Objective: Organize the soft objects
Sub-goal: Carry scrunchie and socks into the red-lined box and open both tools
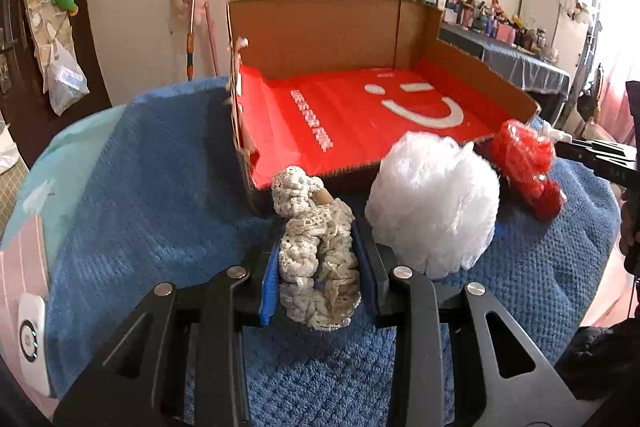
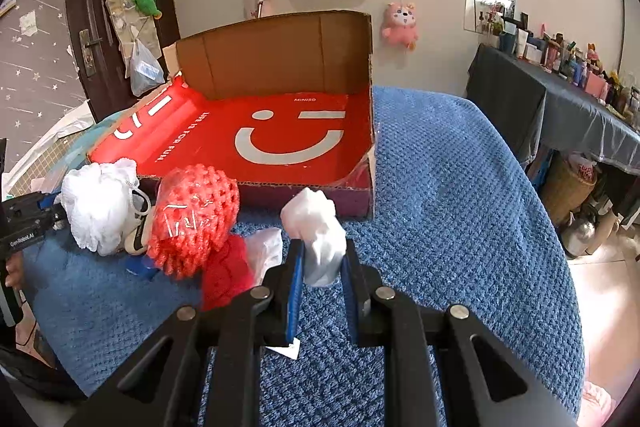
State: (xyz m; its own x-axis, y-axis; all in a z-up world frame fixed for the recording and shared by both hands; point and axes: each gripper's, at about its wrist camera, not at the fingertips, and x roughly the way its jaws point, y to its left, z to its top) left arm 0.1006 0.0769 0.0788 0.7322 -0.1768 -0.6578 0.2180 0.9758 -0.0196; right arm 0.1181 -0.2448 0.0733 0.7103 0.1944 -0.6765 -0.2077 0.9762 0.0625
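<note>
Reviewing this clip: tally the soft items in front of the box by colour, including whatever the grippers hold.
Cream: 1, the crochet bundle between the left gripper fingers.
White: 2, the mesh pouf on the blue blanket, and the soft white piece in the right gripper.
Red: 1, the red net item beside the pouf.
Total: 4. None is in the cardboard box yet.

A crocheted bundle [image 1: 316,263] is held between the left gripper [image 1: 320,267] fingers; a mesh pouf [image 1: 434,203] lies just right, a cardboard box [image 1: 320,31] ahead.
</note>
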